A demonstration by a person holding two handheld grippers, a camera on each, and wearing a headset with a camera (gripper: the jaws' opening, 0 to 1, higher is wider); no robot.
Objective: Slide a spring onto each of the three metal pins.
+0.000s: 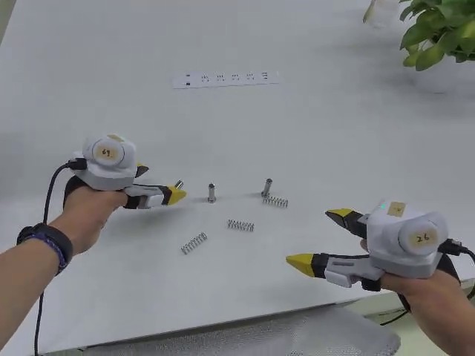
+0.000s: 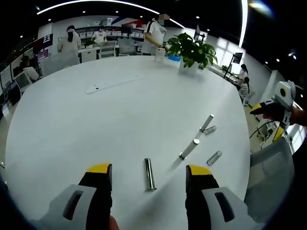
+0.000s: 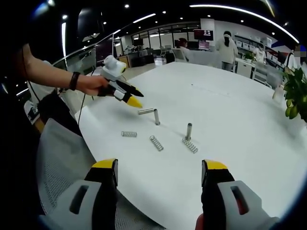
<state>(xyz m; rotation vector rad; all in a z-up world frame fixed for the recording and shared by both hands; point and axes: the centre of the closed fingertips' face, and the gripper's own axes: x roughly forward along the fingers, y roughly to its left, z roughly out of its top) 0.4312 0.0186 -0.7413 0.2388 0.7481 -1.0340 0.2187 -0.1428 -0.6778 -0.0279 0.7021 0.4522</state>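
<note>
The left tongs (image 2: pixel 149 168) gape open around the first pin (image 2: pixel 150 175), not touching it. Rightward on the worktop (image 1: pixel 297 133) stand the second pin (image 1: pixel 211 193) and third pin (image 1: pixel 267 188). The left spring (image 1: pixel 194 242), middle spring (image 1: pixel 240 225) and right spring (image 1: pixel 275 201) lie loose, the last beside the third pin. The right tongs (image 1: pixel 318 237) hang open, well apart.

left gripper (image 2: pixel 149 169): white rounded housing, round numbered sticker on top, grey-and-black jaws with yellow tips | right gripper (image 1: pixel 318 237): same build, round sticker reads 26, small tan label beside it | black cable (image 1: pixel 50 187) off left housing, second cable (image 1: pixel 462 251) off right | worn: dark wristband (image 1: pixel 46 241), left wrist
</note>
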